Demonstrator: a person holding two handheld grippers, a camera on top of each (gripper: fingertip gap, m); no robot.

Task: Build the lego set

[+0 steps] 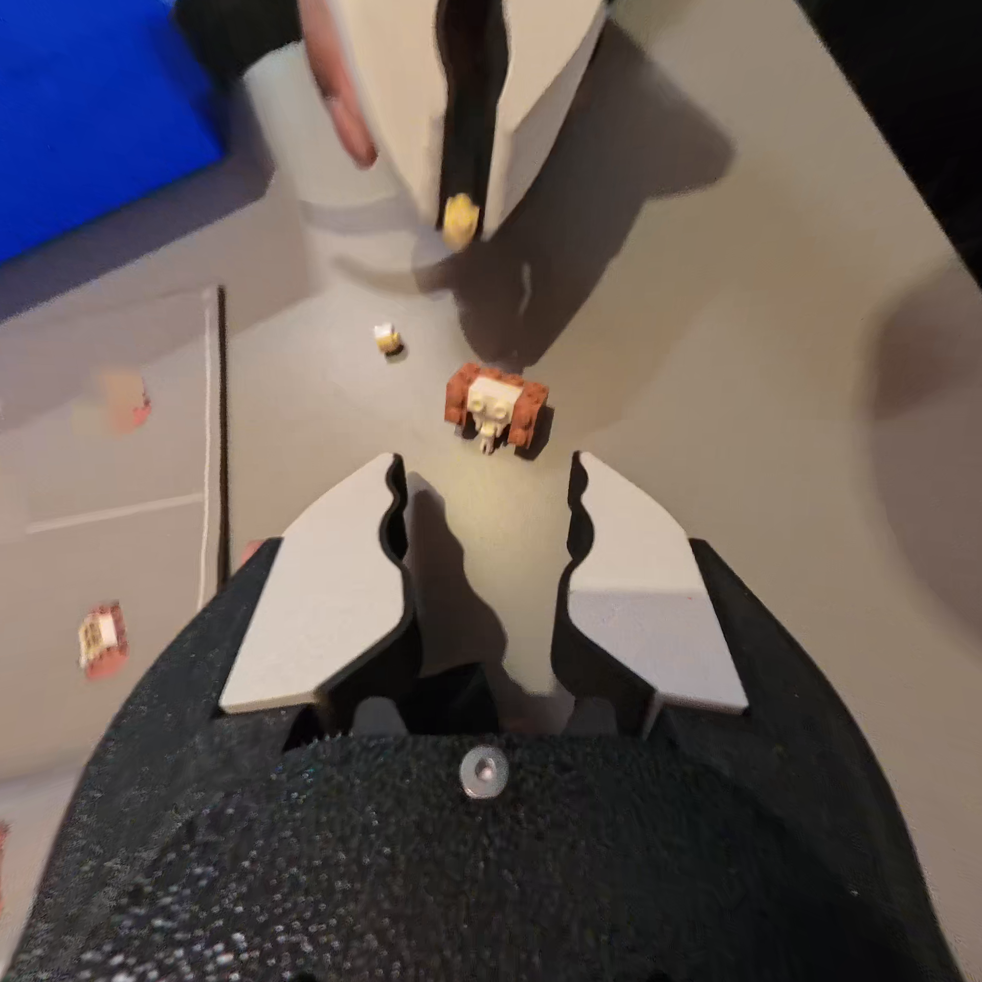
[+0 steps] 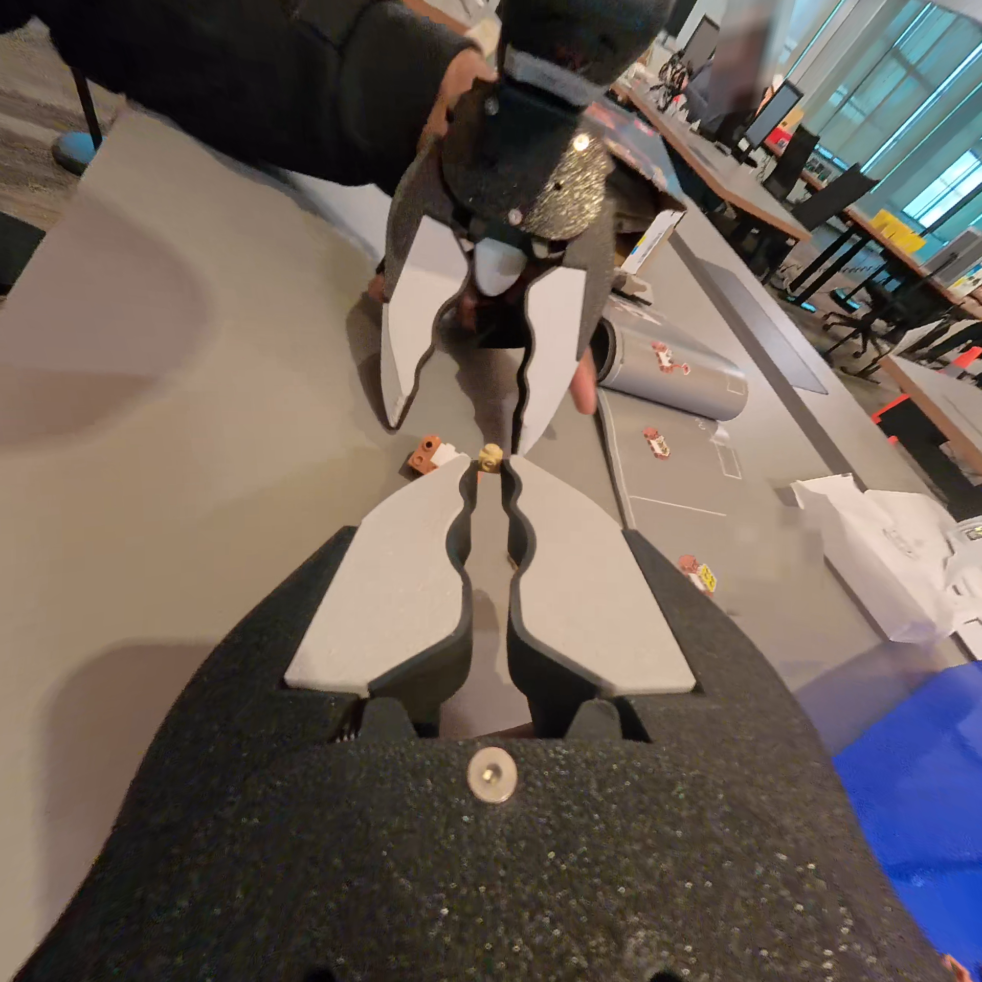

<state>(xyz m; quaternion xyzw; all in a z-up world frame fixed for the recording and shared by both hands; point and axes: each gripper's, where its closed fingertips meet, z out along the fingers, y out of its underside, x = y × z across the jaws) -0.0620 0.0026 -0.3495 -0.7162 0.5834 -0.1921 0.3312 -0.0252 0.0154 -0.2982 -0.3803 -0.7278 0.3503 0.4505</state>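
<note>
Left wrist view shows the left gripper (image 1: 486,462) spread wide and empty above the grey table (image 1: 691,372), a brown-and-white brick model (image 1: 497,406) just beyond its tips at 12 o'clock. The right gripper (image 2: 490,463) pinches a small tan brick (image 2: 490,458) at its tips. Both pieces look light, rigid and slippery; flat sides give the best hold.

The left gripper (image 1: 486,462) hangs wide open, nothing between its fingers; the right gripper (image 2: 490,463) pinches a small tan brick (image 2: 490,458) at its fingertips.

Tan stud brick (image 2: 490,459) in right gripper (image 2: 489,467)
</note>
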